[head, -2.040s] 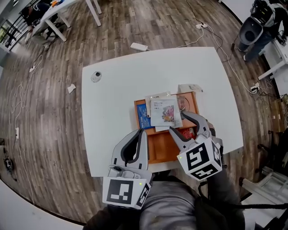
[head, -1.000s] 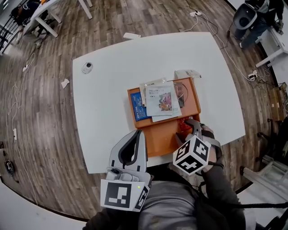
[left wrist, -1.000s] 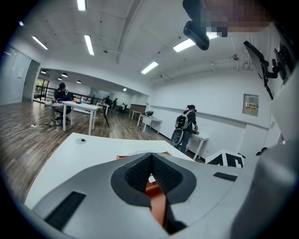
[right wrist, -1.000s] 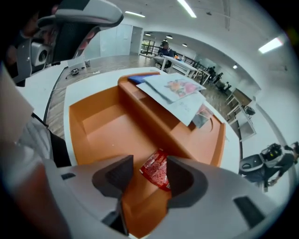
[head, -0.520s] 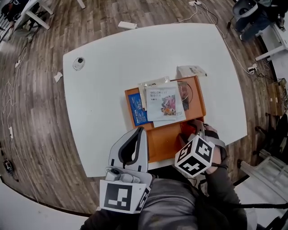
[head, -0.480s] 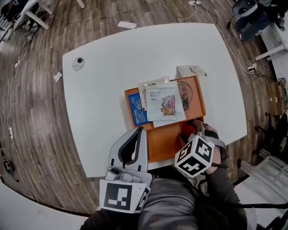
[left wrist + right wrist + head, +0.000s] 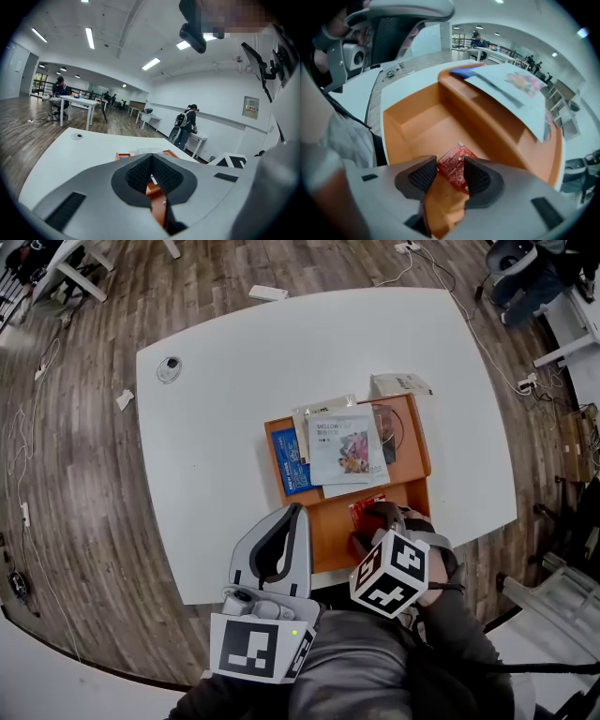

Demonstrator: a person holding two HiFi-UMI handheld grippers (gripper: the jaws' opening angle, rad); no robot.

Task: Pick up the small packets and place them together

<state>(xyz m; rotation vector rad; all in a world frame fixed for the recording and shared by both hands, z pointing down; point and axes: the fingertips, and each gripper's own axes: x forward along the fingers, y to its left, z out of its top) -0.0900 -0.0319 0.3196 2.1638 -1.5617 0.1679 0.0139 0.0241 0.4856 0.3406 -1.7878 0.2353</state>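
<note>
One packet [image 7: 455, 167] lies between right claw's [image 7: 450, 175] closing jaws.

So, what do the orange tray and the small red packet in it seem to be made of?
Orange tray: probably moulded plastic, matt; the colour is even and the walls meet in rounded corners. Small red packet: likely thin plastic or foil film; it lies flat, carries fine print and shows a pale tip at one corner. Which film, I cannot tell.
</note>
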